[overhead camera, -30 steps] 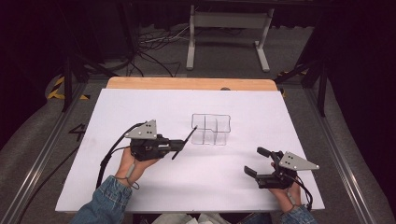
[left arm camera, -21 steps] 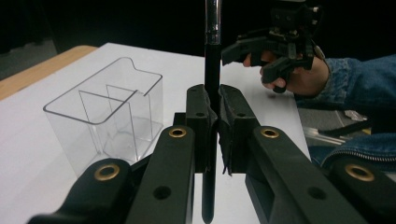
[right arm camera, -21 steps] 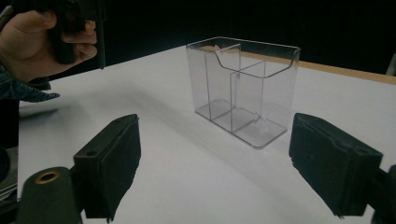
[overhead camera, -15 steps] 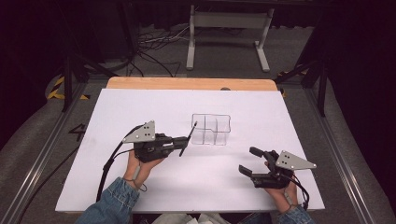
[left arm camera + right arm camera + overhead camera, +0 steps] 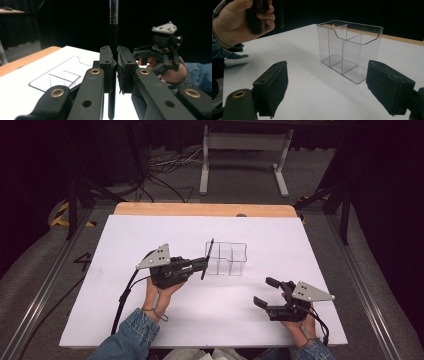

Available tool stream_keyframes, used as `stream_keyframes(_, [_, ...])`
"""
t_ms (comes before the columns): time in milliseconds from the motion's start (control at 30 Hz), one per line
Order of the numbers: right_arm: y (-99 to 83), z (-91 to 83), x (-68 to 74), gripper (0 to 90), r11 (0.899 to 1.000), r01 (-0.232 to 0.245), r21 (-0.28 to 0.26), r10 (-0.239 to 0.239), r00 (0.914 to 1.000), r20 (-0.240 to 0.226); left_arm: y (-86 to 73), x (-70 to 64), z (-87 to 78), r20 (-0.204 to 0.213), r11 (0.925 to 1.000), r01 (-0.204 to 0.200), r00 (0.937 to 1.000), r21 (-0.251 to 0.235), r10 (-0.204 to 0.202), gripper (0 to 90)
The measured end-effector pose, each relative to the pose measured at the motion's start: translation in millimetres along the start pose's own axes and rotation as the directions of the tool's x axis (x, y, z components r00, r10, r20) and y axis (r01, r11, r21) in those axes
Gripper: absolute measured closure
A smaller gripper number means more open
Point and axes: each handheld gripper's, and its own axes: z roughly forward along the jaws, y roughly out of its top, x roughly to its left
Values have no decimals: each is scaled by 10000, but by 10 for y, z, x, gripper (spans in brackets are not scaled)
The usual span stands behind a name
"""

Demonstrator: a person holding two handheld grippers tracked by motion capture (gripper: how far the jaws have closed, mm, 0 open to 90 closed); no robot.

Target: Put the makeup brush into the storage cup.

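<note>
L gripper (image 5: 204,265), left of centre in the high view: fingers (image 5: 107,67) pinching a black pen (image 5: 207,258) w/ a silvery end section, grip approx mid-shaft. Pen's long axis runs near-upright in the high view, slight lean, top end toward the frame's upper edge; in the left gripper view it crosses the fingers vertically, sticking out above and below them. Just right of the pen, frame centre: clear acrylic organizer (image 5: 227,258) standing on the white bench (image 5: 125,245), open top, inner dividers making several compartments; can't tell exactly how many. Pen sits just beside the organizer's left wall, apart from it as far as I can judge; whether its lower tip is above rim height can't be told. Key relation: the organizer lies to the right of the L fingers, so the pen prob. needs a short shift rightward, then a drop along its own axis into a compartment. L hand clearly the nearer one. R gripper (image 5: 266,292), lower right of frame: fingers (image 5: 274,85) spread wide, holding nothing, well apart from the organizer, pointing toward it per the right gripper view.
</note>
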Motion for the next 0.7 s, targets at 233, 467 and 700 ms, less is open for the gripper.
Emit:
stream_keyframes(233, [-7,-16,-9,171,10000,-18,-42,19,9999,119,45,13,125,-401,9998,-182,9990,49,183,834])
stream_keyframes(467, [-22,-21,-24,163,10000,-75,-1,75,9999,154,81,50,196,-856,9998,-76,9963,-196,59,834])
stream_keyframes(700, [-26,-44,-46,161,9999,-115,-59,117,9996,245,83,72,297,-1315,9999,2,9913,-170,-24,834])
